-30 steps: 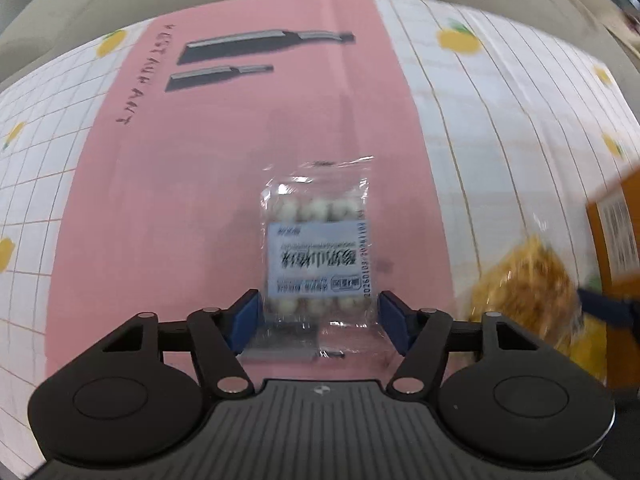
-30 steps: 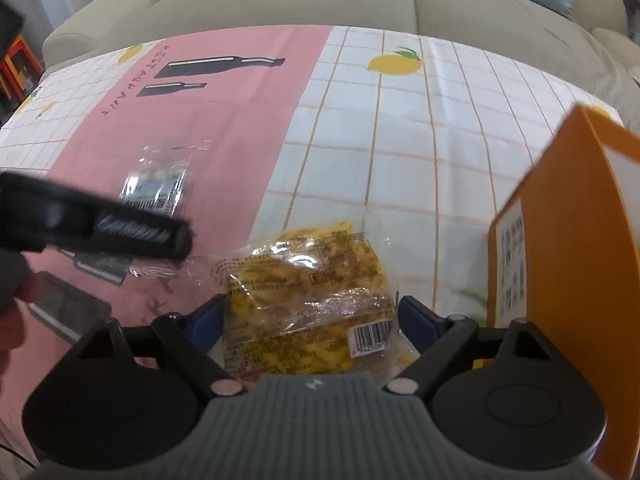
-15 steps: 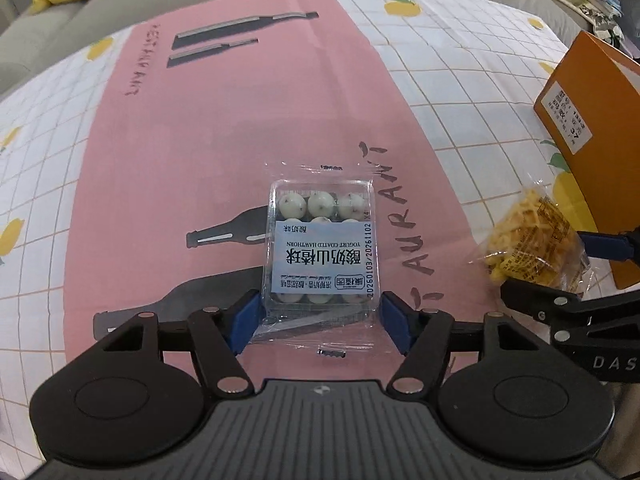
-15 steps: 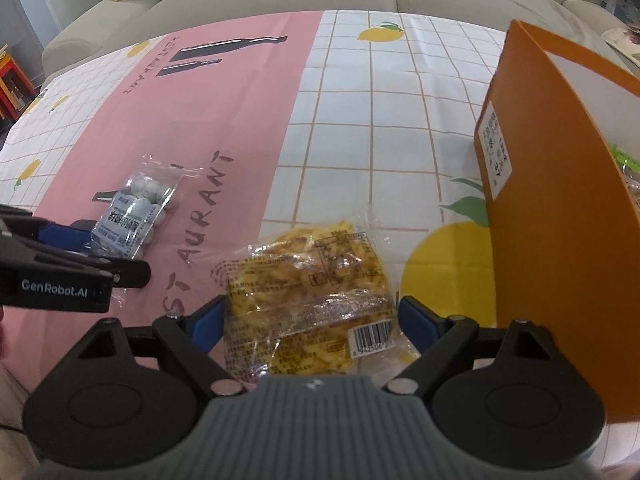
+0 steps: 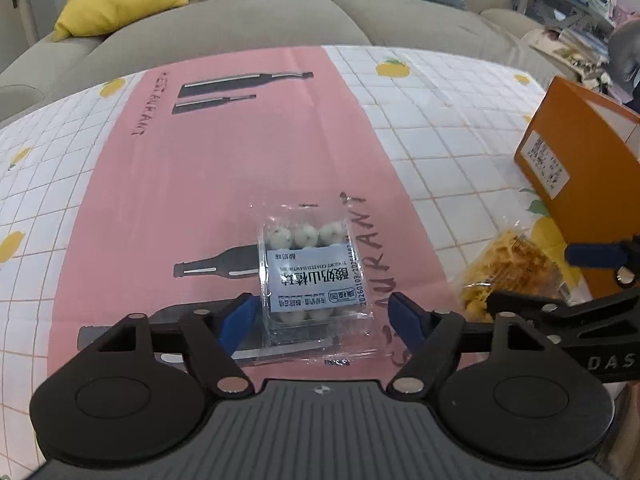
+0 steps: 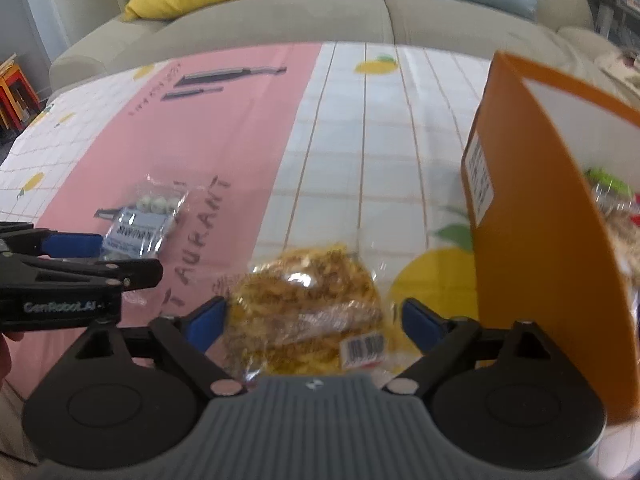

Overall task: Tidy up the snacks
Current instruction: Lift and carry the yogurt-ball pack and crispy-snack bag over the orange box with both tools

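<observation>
A clear pack of white yogurt-coated balls (image 5: 310, 276) with a white label lies on the pink tablecloth. My left gripper (image 5: 320, 320) is open with a blue finger on each side of the pack's near end. The pack also shows in the right wrist view (image 6: 140, 224). A clear bag of yellow crispy snack (image 6: 308, 312) lies between the open fingers of my right gripper (image 6: 314, 322). The bag also shows in the left wrist view (image 5: 508, 272), with the right gripper (image 5: 560, 280) over it.
An orange box (image 6: 532, 220) stands just right of the yellow bag, with packets inside it (image 6: 612, 200). It also shows in the left wrist view (image 5: 576, 160). A beige sofa (image 5: 280, 20) with yellow and blue cushions runs behind the table.
Both grippers have pulled back and risen a little, so more of the table and sofa shows. The right gripper has come closer to the orange box. Both stay open around their packs.
</observation>
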